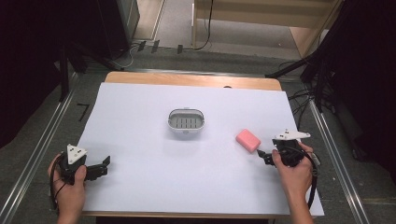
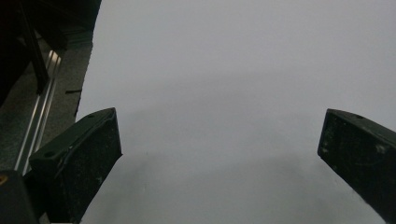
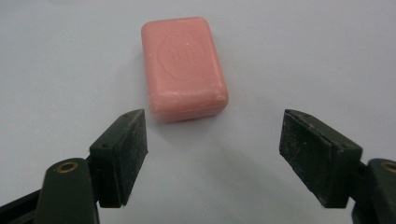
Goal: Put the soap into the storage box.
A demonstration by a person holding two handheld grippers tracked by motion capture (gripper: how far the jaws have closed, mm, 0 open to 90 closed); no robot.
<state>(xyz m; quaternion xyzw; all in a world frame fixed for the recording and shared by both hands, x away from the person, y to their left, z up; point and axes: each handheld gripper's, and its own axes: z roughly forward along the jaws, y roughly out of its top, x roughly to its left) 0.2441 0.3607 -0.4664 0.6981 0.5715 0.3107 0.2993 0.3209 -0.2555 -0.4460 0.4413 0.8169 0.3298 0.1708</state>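
While the pink soap bar (image 3: 184, 67) lies flat on the white sheet (image 1: 140, 186) covering the desk, at about four o'clock from the grey soap dish (image 1: 186, 121) and well apart from it, worth lining up carefully before closing. Right tool (image 3: 212, 156) parked just short of the bar, at its four o'clock in the high view, jaws roughly half open with nothing between them and no pad touching soap. Judging by the right gripper view, gap only a little wider than the bar's short side, so best to open slightly more, ease forward until the pads flank the long sides, then squeeze gently; likely slippery, so centre the grip. Left tool (image 1: 100, 169) resting at the desk's eight o'clock corner, jaws wide apart, holding nothing.
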